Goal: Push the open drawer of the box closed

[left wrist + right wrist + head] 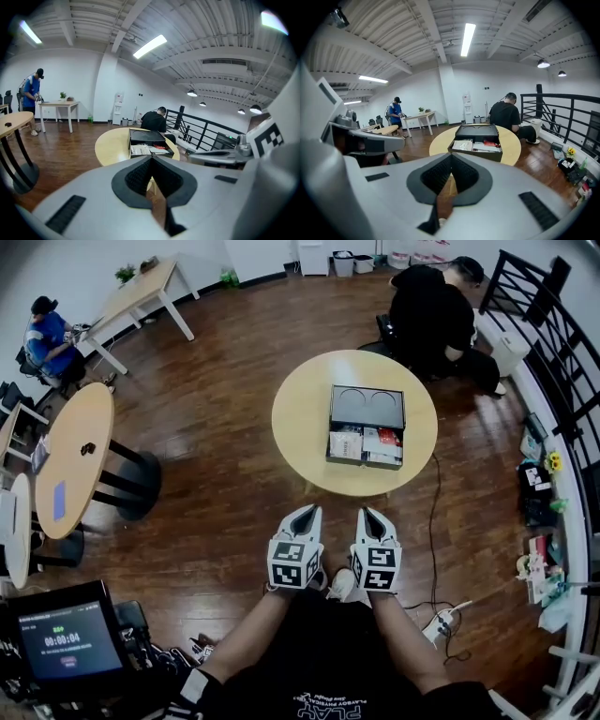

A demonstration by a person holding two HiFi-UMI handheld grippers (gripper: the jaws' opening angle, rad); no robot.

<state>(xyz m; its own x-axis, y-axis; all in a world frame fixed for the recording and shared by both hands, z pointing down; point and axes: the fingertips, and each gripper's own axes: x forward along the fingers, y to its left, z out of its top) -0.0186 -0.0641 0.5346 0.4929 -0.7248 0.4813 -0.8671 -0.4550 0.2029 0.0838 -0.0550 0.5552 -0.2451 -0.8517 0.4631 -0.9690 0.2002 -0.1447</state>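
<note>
A black box [367, 406] sits on a round wooden table [305, 418]. Its drawer [365, 445] is pulled out toward me, with papers and a red item inside. My left gripper [309, 512] and right gripper [371, 513] hover side by side over the floor, short of the table's near edge and pointing at the box. Both are shut with nothing between the jaws. The left gripper view shows the left gripper [151, 159] with the drawer [149, 150] ahead. In the right gripper view the right gripper [451, 157] is aimed toward the drawer [476, 146].
A person in black [431, 310] sits just behind the table. A black railing [553, 362] runs along the right. Other round tables [75, 456] stand at the left. A power strip with cable [441, 620] lies on the floor at my right. A screen [66, 638] is at the lower left.
</note>
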